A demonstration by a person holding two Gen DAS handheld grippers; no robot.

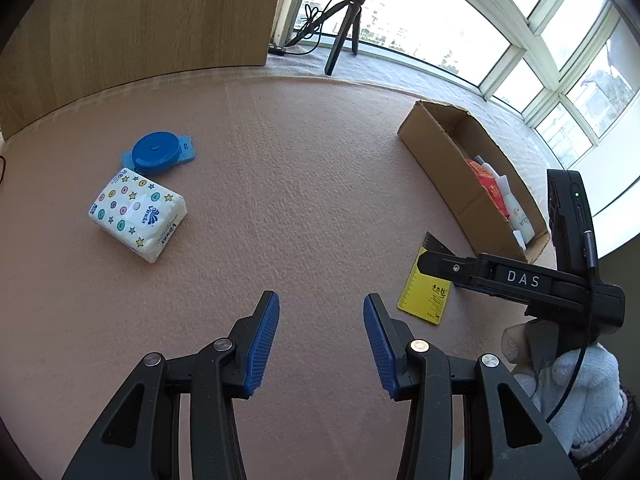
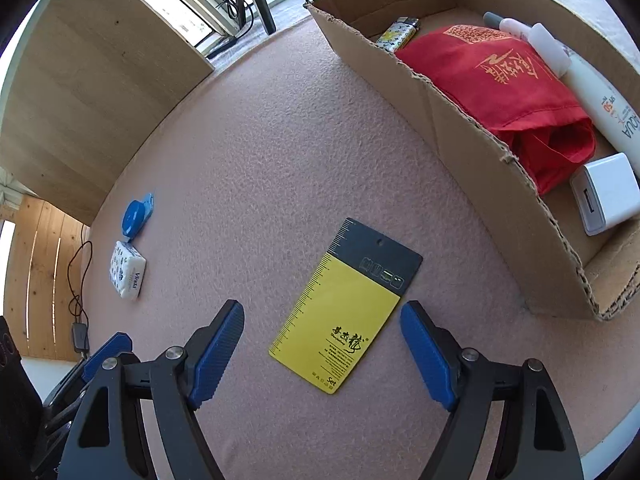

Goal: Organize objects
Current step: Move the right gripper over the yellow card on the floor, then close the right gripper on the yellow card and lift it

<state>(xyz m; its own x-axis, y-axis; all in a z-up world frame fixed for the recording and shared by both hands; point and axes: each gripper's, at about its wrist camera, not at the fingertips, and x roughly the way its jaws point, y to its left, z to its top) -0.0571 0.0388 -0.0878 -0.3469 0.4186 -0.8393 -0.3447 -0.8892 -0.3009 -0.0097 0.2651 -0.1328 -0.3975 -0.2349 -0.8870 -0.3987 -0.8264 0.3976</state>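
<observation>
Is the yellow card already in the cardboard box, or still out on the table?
Out. The yellow card lies flat on the pink table mat, just outside the cardboard box, between the open right gripper fingers.

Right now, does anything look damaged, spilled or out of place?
Nothing spilled. The cardboard box has a ragged, torn top edge. Three items are outside it on the mat: the yellow card, the tissue pack and the blue round case.

Open felt [image 2: 280,160] around card [image 2: 344,308] (box wall [image 2: 460,120] flanks right).
</observation>
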